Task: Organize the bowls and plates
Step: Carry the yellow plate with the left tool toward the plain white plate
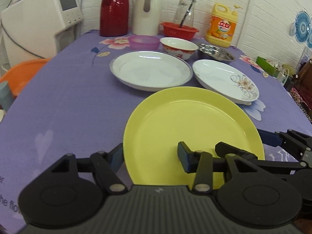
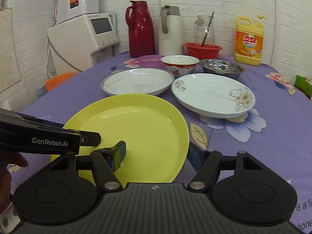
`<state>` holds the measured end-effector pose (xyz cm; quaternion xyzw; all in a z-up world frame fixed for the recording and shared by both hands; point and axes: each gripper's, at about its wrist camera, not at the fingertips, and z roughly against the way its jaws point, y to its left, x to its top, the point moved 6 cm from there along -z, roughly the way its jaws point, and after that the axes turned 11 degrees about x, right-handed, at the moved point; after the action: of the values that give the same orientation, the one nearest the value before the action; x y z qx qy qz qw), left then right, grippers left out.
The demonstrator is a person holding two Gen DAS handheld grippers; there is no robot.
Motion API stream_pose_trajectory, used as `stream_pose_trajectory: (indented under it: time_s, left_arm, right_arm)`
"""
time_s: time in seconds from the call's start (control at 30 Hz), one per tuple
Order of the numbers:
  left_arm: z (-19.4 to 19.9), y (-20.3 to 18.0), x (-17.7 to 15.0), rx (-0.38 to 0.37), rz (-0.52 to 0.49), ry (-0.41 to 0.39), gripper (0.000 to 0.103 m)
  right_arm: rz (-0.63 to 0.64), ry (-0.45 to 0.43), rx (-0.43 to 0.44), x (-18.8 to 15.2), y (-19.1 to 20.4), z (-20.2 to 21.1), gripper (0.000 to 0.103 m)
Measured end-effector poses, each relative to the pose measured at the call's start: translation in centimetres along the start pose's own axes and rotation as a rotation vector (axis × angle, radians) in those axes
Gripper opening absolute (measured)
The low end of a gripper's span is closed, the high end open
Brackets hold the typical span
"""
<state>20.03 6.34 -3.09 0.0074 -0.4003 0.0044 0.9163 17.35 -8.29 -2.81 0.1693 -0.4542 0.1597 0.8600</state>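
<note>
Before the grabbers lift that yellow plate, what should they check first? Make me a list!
1. Left gripper jaws straddle the yellow plate rim: ok.
2. Right gripper jaws straddle the opposite rim: ok.
3. Jaws closed on the plate: not ok, both open.
4. Grippers apart from each other: cannot tell, they crowd together.
5. Flowered plate clear of the yellow plate: ok.
6. Blue-rimmed plate free of clutter: ok.

Three plates (image 2: 136, 81) lay on the table: one yellow (image 2: 136, 128), two white. Four bowls (image 2: 179, 63) stood behind them, with two flasks (image 2: 141, 30), one carafe (image 2: 204, 30) and one detergent bottle (image 2: 249, 41). Two grippers (image 2: 156, 154) were present.
</note>
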Motion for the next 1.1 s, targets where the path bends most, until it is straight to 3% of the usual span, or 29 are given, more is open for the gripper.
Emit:
stream_pose_trajectory:
  time_s: [0.23,0.53,0.6,0.63,0.67,0.83,1.1]
  left_arm:
    - [-0.7,5.2,-0.3,0.088,0.089,0.027,0.045]
    - [-2.8,4.1,0.1,0.08,0.05,0.016,0.045]
    - [-3.0,4.3,0.2,0.069,0.05,0.019,0.055]
    - [-3.1,4.6,0.3,0.067,0.053,0.026,0.07]
    - [-3.0,5.0,0.3,0.056,0.063,0.024,0.072]
    - [-2.5,5.9,1.6,0.026,0.127,0.0,0.072]
    - [-2.5,4.3,2.2,0.022,0.091,-0.004,0.072]
  right_arm:
    - [0.042,0.036,0.11,1.1,3.7,-3.8,0.103]
    - [-0.005,0.073,0.093,0.6,2.4,-5.2,0.103]
    - [0.002,0.083,0.099,0.6,2.4,-5.2,0.103]
    - [0.001,0.09,0.116,0.7,2.3,-5.1,0.103]
    - [-0.018,0.087,0.145,0.9,1.9,-4.7,0.103]
    - [-0.102,-0.012,0.167,4.2,-0.8,-3.5,0.103]
    - [-0.183,0.046,0.229,5.8,-2.8,-7.9,0.103]
